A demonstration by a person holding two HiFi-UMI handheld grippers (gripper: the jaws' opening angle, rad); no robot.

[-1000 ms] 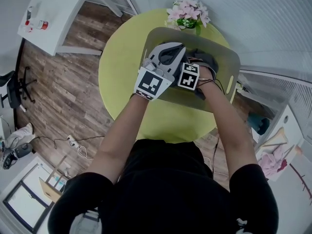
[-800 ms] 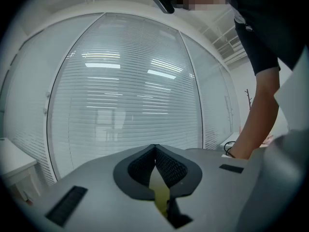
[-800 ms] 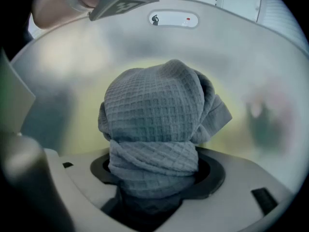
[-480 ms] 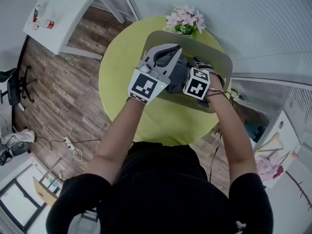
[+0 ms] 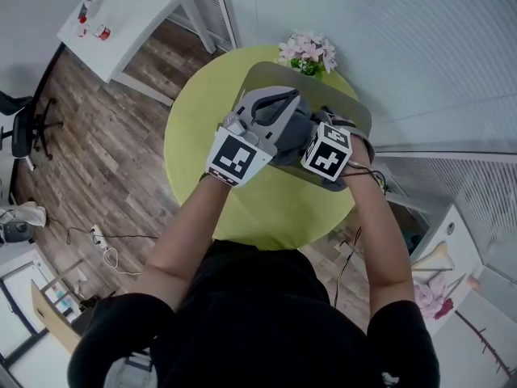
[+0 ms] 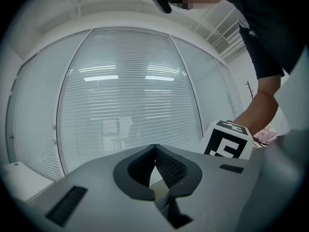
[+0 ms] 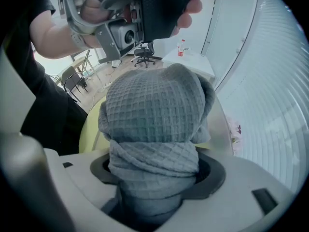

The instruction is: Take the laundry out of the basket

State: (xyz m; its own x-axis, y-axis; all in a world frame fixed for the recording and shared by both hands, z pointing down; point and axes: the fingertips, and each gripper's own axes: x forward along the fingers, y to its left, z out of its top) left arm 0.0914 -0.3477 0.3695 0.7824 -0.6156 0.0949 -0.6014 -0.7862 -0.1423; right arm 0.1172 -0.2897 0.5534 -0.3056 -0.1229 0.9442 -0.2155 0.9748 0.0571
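grey towel (image 7: pixel 153 111) clamped in steeply down-tilted r gripper (image 7: pixel 157 174).

1. Floor (image 5: pixel 113 144): wood-look planks in mixed brown tones. A white power strip (image 5: pixel 98 237) with a trailing cable lies on it.
2. Walls: glazed panels behind closed white horizontal blinds (image 6: pixel 125 110). Strip lights reflect in the glass.
3. Round yellow-green table (image 5: pixel 190 136): stands near the blinds, with pink flowers (image 5: pixel 308 51) at its far edge.
4. White rectangular table (image 5: pixel 137 14): well apart from the round one, with small containers (image 5: pixel 101 32) on top.
5. Black office chair (image 5: pixel 24 124): at the floor's left margin.
6. Light: bright and even.
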